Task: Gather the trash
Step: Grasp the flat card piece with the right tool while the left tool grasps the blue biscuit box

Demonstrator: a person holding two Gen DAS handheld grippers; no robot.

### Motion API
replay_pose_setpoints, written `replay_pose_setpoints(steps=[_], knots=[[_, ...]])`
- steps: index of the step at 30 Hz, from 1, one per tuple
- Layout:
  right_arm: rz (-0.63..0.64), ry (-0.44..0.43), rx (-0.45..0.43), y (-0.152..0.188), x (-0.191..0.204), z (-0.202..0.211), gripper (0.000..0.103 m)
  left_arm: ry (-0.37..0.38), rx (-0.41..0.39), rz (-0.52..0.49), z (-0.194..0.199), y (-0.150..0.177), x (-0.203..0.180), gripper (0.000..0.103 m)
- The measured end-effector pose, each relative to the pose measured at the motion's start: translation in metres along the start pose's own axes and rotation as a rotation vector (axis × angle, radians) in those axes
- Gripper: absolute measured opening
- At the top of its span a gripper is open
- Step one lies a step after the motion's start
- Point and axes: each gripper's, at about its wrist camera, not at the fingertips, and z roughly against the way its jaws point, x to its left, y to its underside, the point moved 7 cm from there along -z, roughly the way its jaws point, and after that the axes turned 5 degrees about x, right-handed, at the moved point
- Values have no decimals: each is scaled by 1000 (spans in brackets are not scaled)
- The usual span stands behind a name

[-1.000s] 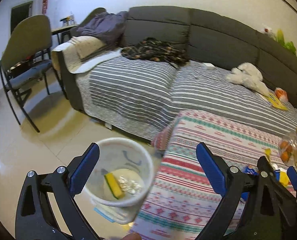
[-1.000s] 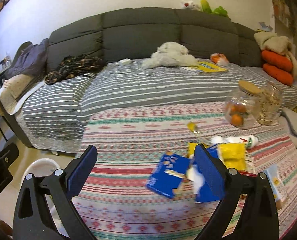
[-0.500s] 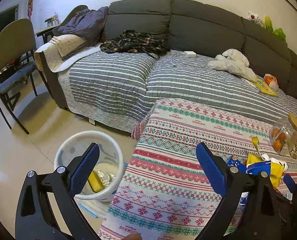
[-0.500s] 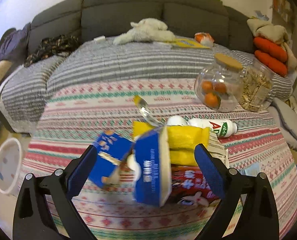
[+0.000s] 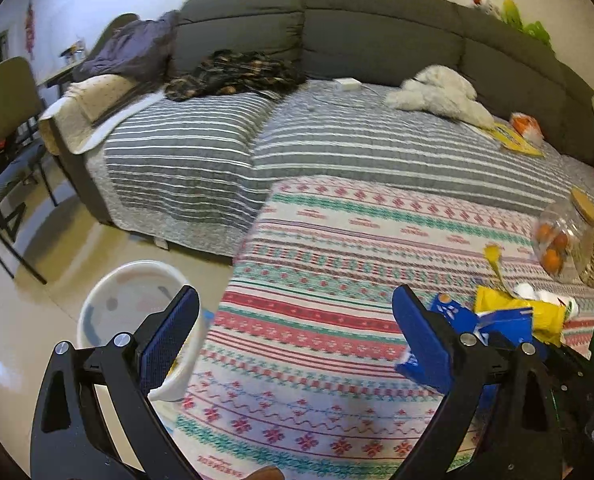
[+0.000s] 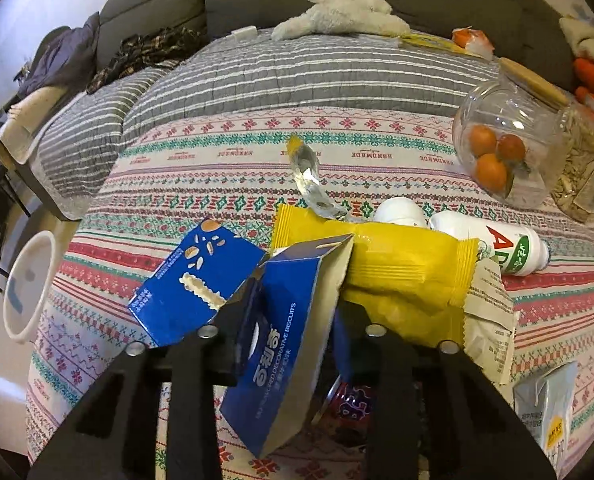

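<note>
A heap of trash lies on the patterned tablecloth [image 6: 217,152]. It holds a torn blue biscuit box [image 6: 281,344], a yellow wrapper [image 6: 397,264], a white bottle [image 6: 493,244] and a clear wrapper [image 6: 307,168]. My right gripper [image 6: 293,312] is closing, its pads pressing on the upright part of the blue box. My left gripper [image 5: 293,320] stands open over the table's left edge with nothing between its fingers. The white bin [image 5: 125,292] sits on the floor beside the table, behind the left finger. The blue box [image 5: 497,320] also shows at the right in the left wrist view.
A glass jar of oranges [image 6: 501,144] and a second jar stand at the table's right. A grey carton [image 6: 545,404] and a red can [image 6: 349,398] lie near the front. Behind the table runs a striped sofa [image 5: 337,140]; a chair [image 5: 1,120] stands at the left.
My right gripper came down onto the trash heap and its jaws went from wide open to closed on the blue box. My left gripper moved from over the bin towards the table.
</note>
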Motion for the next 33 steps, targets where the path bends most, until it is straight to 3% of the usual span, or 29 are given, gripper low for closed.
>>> replay_pose_setpoints(steps=[2,8,13,22,23,25,26,33], knots=[[-10,-22,-4,-1,-2,7,15,38,24,-39,-7,1,-13,93],[-57,-54,-43,-8,-25,38,13,79,90,-182,-39,10,-51,93],[-104,-103,-67,-12,-44,58,13,175,171,-293,-58,29,-86,93],[-140,-144,-110,-12,-62,84,14,166,225,-414,-86,54,-121,93],[-139,-147,-118,-12,-62,87,14,157,223,-418,-88,55,-121,91],[-136,-147,-132,-12,-62,91,14,174,237,-417,-91,57,-123,58],[-135,-145,-139,-13,-62,93,14,178,253,-411,-92,58,-122,58],[-114,-130,-196,-16,-55,108,13,222,172,-315,-64,39,-115,58]])
